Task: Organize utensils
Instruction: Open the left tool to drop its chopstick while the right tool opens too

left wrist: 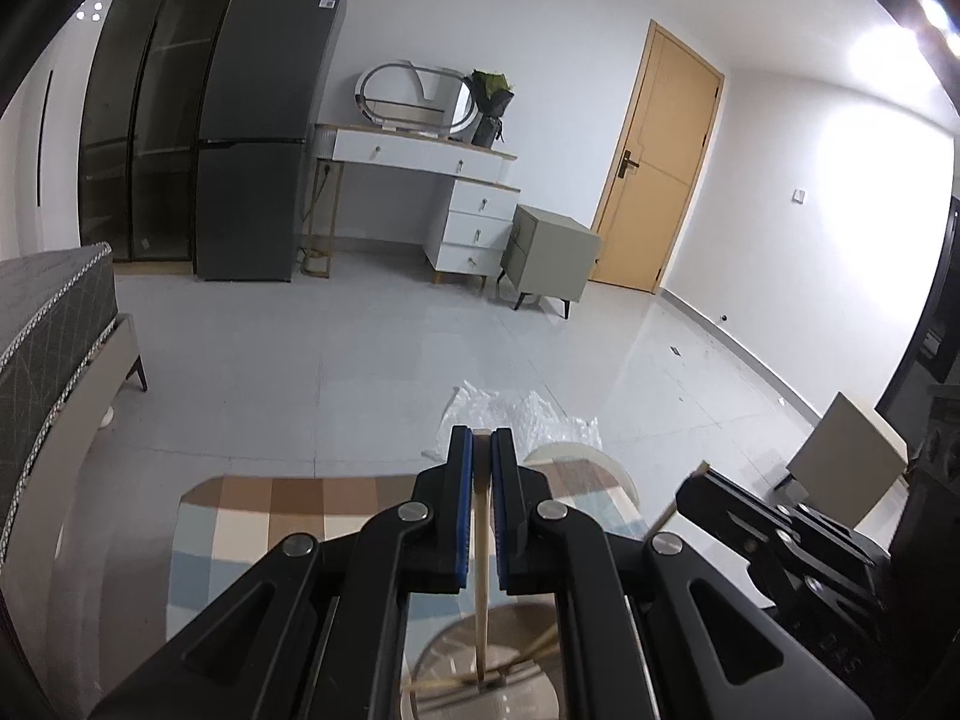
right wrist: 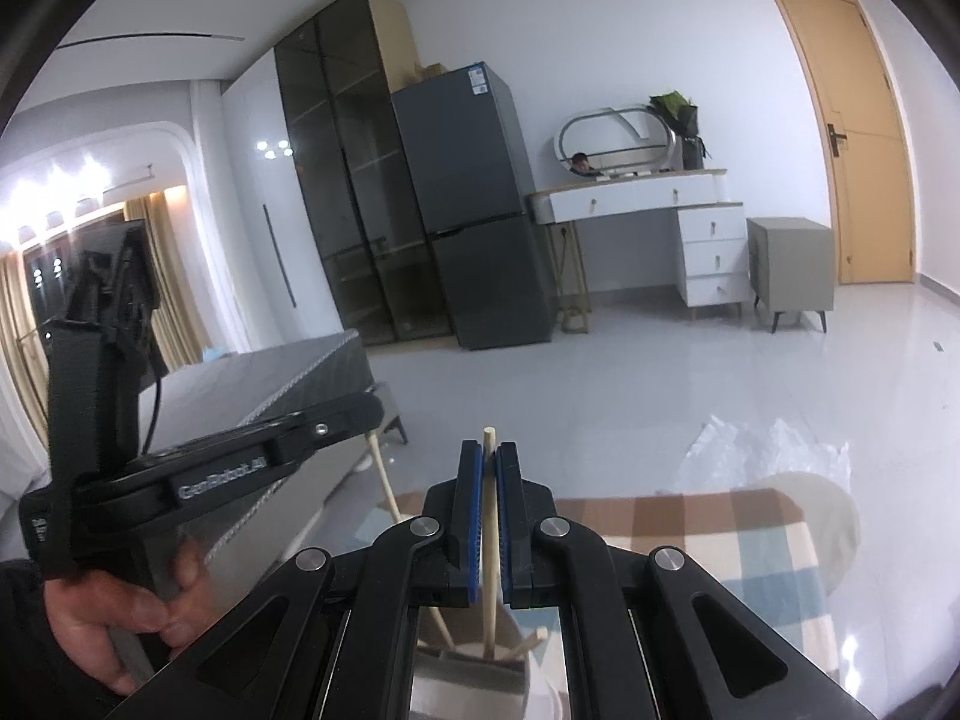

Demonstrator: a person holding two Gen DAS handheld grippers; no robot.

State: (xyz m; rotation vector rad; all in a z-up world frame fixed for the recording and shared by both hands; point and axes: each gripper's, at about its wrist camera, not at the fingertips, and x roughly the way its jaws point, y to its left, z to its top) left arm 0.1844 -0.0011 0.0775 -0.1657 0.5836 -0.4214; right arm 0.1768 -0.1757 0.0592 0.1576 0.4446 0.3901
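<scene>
Both pairs of jaws are clamped on a wooden stick: the left gripper [left wrist: 481, 441] pinches one chopstick [left wrist: 480, 546], the right gripper [right wrist: 489, 453] pinches another chopstick [right wrist: 490, 540]. Each stick runs down into a round holder [right wrist: 474, 669] below, standing on a checked cloth [right wrist: 690, 531] over the table.
</scene>
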